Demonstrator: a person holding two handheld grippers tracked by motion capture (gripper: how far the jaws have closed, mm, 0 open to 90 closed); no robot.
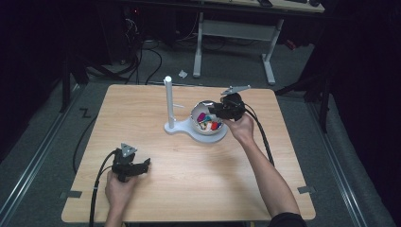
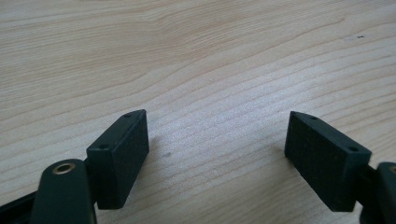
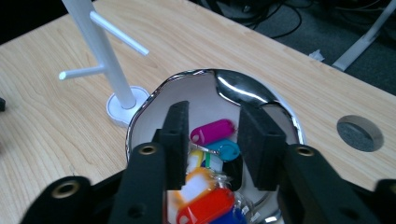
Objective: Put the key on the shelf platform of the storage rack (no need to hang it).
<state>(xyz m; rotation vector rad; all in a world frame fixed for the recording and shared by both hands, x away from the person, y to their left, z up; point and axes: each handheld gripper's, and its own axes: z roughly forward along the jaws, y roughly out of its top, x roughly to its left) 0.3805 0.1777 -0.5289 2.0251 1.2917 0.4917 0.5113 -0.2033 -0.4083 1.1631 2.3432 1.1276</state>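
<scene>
Right tongs (image 3: 210,140) parted over the bowl (image 3: 280,105), pink key tag (image 3: 212,131) between the pads, ungripped. Next: drop, clench (left tongs (image 2: 217,158) released, idle on worktop).

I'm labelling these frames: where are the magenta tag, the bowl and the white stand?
magenta tag (image 3: 212,131), right gripper view, middle of its body
bowl (image 3: 243,88), right gripper view, shiny far rim
white stand (image 1: 168,101), high view, upright post
</scene>
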